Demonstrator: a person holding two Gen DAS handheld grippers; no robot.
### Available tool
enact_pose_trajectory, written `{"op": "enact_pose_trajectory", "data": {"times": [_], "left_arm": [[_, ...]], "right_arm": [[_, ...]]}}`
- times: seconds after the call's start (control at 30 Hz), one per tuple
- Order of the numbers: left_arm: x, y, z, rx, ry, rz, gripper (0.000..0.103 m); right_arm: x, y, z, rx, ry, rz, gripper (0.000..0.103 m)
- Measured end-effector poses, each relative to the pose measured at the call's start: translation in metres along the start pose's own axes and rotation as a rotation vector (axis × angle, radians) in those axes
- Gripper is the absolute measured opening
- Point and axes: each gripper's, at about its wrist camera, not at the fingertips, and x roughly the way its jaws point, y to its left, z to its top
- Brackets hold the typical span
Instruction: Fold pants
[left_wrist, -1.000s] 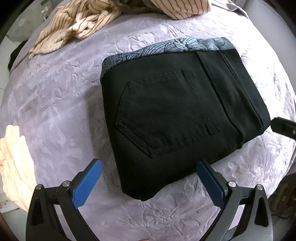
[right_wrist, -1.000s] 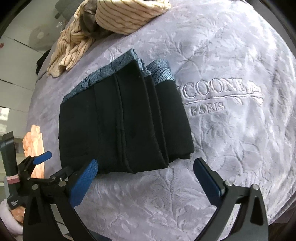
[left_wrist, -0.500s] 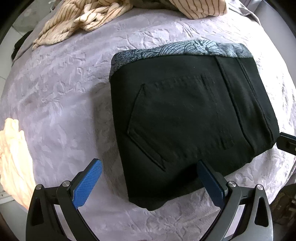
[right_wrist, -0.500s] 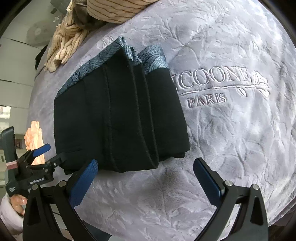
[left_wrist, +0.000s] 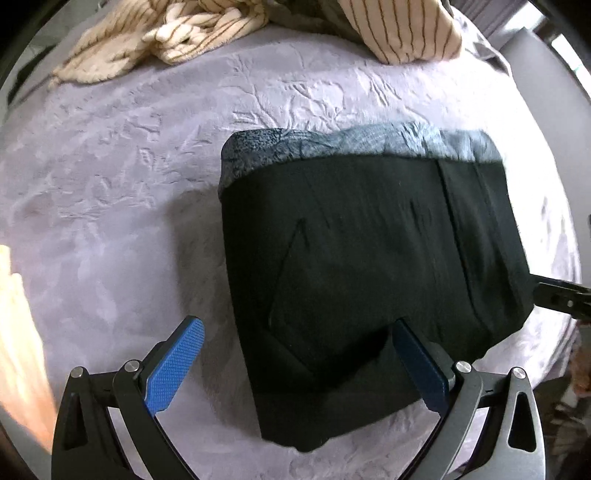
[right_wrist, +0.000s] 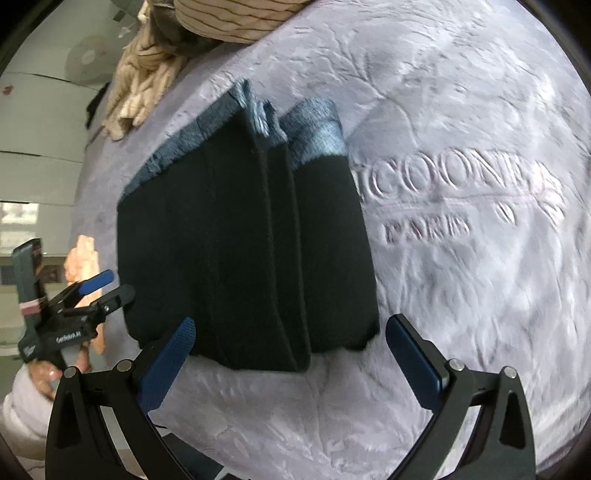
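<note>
Lying flat: pants (left_wrist: 369, 266), folded into a compact black rectangle on the bed (left_wrist: 118, 206), patterned waistband toward 12 o'clock.
Layers: in the right view the pants (right_wrist: 243, 251) show stacked folds, edges roughly aligned; folding looks nearly done.
Left claw (left_wrist: 295, 354): jaws apart, empty, straddling the near left corner at 6 o'clock; the right pad rests on the cloth, probably to square or press that edge.
Right claw (right_wrist: 291, 350): jaws apart, empty, just before the thick folded end, likely placed to tuck or steady it.
Bed cover: embossed lettering at 3 o'clock of the pants.
Farther out: striped cloth (left_wrist: 229, 26) heaped at 12 o'clock, well apart.
</note>
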Motion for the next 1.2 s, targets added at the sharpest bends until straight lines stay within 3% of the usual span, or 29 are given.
{"op": "enact_pose_trajectory", "data": {"times": [0.13, 0.3, 0.5, 0.67, 0.87, 0.93, 1.2], "left_arm": [[0.013, 0.014, 0.007, -0.004, 0.007, -0.03, 0.102], [0.026, 0.03, 0.015, -0.059, -0.011, -0.137, 0.102], [0.055, 0.028, 0.017, -0.103, -0.023, -0.24, 0.102], [0.053, 0.018, 0.01, -0.151, -0.004, -0.266, 0.1], [0.02, -0.001, -0.006, -0.11, -0.053, -0.236, 0.073], [0.01, -0.003, -0.008, -0.122, -0.065, -0.248, 0.073], [-0.045, -0.009, -0.033, -0.093, -0.115, -0.256, 0.073]], "right_arm": [[0.007, -0.008, 0.015, -0.008, 0.024, 0.049, 0.103], [0.019, -0.014, 0.033, -0.017, 0.046, 0.112, 0.103], [0.048, -0.026, 0.046, 0.021, 0.07, 0.288, 0.103], [0.06, -0.038, 0.047, 0.13, 0.076, 0.293, 0.101], [0.042, -0.034, 0.04, 0.133, 0.08, 0.307, 0.068], [0.034, -0.035, 0.037, 0.132, 0.08, 0.348, 0.052], [-0.001, -0.011, 0.015, 0.107, 0.059, 0.459, 0.048]]}}
